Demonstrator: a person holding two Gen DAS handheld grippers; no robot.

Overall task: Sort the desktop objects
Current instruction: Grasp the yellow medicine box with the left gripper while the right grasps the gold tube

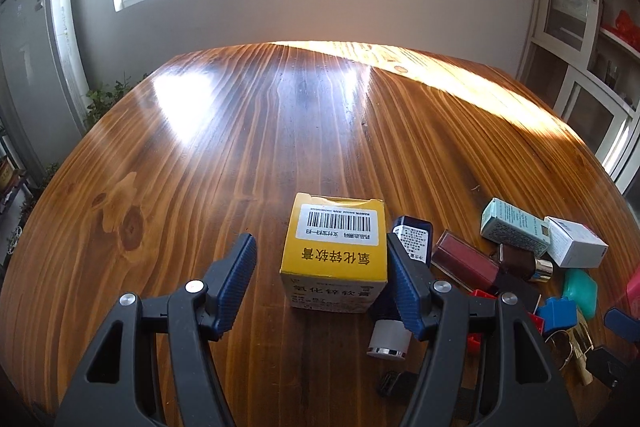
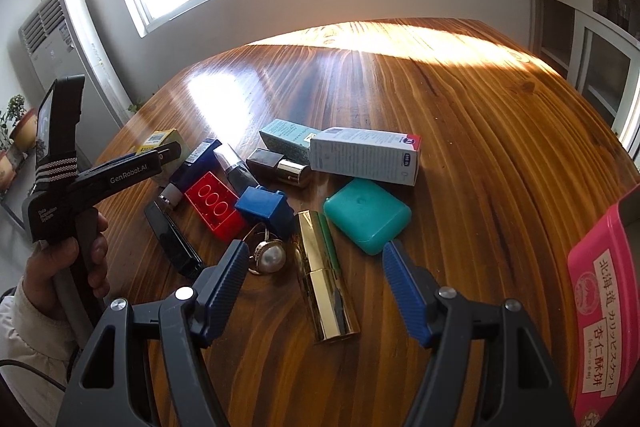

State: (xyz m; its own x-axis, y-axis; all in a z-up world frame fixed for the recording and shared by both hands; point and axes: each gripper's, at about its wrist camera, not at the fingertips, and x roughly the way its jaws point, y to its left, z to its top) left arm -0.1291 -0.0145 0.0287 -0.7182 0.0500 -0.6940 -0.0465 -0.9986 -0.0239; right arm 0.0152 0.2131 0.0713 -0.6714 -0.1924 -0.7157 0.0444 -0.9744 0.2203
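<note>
A yellow box point(image 1: 335, 255) with a barcode label stands on the wooden table point(image 1: 240, 131). My left gripper point(image 1: 320, 247) is open around it. The right finger sits close against the box's side and the left finger stands well clear. In the right wrist view, my right gripper point(image 2: 315, 251) is open over a gold lipstick tube point(image 2: 326, 287) lying between its fingers, untouched. A pearl ring point(image 2: 270, 258) lies by its left finger. The yellow box point(image 2: 164, 139) shows at the far left of the pile.
The pile holds a teal case point(image 2: 366, 215), blue brick point(image 2: 266, 209), red brick point(image 2: 214, 205), white carton point(image 2: 364, 155), pale green carton point(image 2: 286, 139), brown bottle point(image 2: 276, 165) and dark blue tube point(image 1: 390, 339). A pink tin point(image 2: 604, 307) stands at right. A hand point(image 2: 68, 259) holds the left gripper.
</note>
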